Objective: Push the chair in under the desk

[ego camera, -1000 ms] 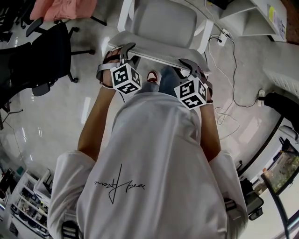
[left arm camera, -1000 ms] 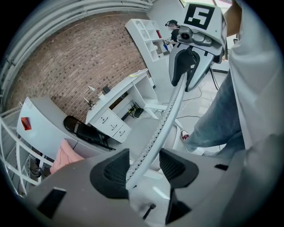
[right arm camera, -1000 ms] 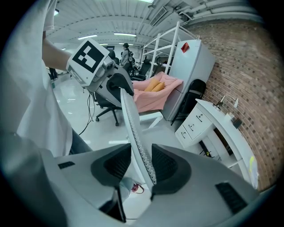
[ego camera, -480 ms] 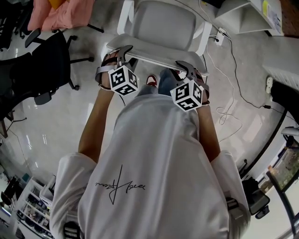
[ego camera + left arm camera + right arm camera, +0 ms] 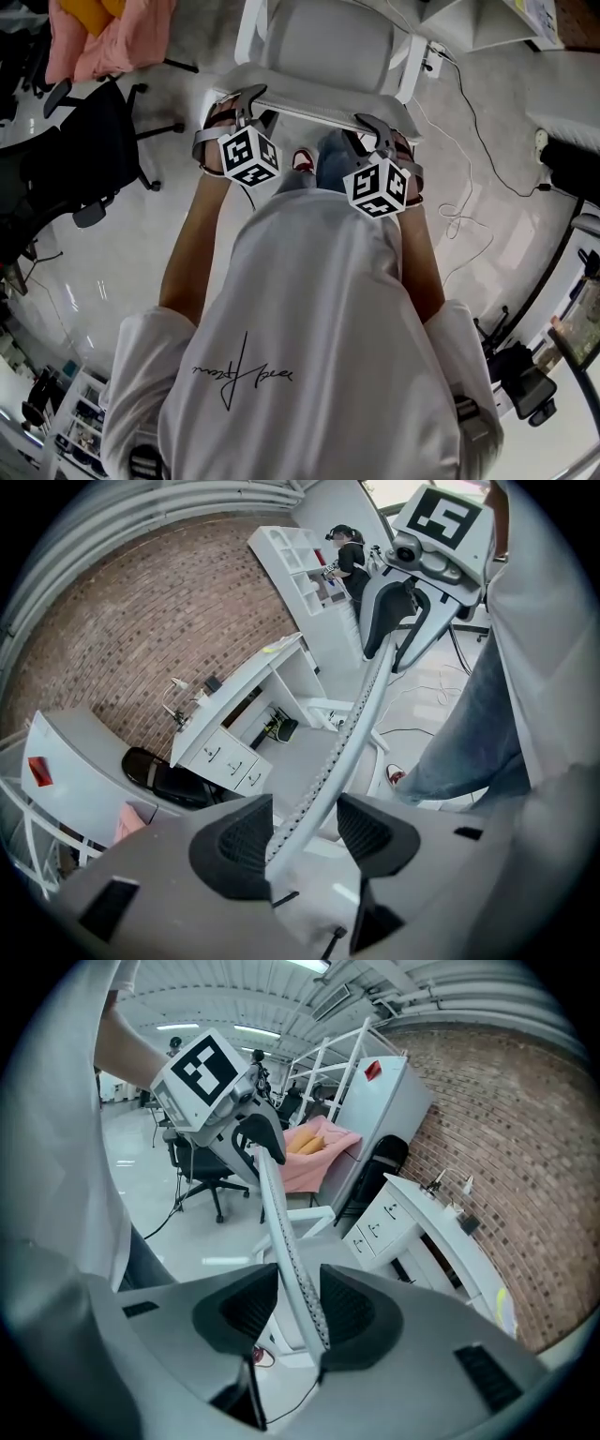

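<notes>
Astride the chair [image 5: 323,47] rim sit left hand-held gripper [image 5: 305,832] and right hand-held gripper [image 5: 300,1307].

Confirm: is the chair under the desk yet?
Not yet: the head view shows the chair with its seat wholly uncovered; the desk stands beyond it.

White office chair [image 5: 323,42] met at its backrest

The left gripper [image 5: 249,97] and right gripper [image 5: 367,124] set their tongs on the backrest's top edge; a black chair [image 5: 84,141] and pink cloth [image 5: 103,42] sit at left, a cable [image 5: 469,202] at right.
</notes>
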The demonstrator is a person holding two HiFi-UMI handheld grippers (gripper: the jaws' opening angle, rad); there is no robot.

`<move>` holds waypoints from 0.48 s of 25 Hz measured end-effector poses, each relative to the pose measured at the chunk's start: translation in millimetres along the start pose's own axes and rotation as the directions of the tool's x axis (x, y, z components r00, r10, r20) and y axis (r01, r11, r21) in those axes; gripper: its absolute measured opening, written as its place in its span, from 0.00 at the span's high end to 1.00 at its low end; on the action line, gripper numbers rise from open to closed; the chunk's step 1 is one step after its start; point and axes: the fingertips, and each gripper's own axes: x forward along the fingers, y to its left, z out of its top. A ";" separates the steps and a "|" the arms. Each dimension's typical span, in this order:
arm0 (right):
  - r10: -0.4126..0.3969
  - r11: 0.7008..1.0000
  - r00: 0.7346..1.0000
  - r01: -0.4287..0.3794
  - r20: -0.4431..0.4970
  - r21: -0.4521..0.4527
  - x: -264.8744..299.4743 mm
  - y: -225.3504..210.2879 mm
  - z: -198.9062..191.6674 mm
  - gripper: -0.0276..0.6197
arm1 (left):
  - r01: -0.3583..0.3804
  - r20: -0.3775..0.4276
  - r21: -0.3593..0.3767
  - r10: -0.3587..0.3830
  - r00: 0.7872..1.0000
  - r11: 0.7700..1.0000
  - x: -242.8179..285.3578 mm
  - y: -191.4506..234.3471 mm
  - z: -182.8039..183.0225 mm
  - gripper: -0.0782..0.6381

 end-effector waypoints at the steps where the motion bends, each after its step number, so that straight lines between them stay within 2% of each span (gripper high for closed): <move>1: 0.001 1.000 1.000 -0.001 -0.003 0.005 -0.2 -3.3 -1.4 0.71 | 0.002 0.001 0.003 -0.002 1.000 1.000 1.9 1.2 3.2 0.60; 12: -0.034 0.999 0.999 0.034 -0.008 0.012 -1.4 -37.7 -21.2 0.71 | 0.017 0.025 0.030 -0.017 1.000 0.999 23.7 10.1 37.5 0.60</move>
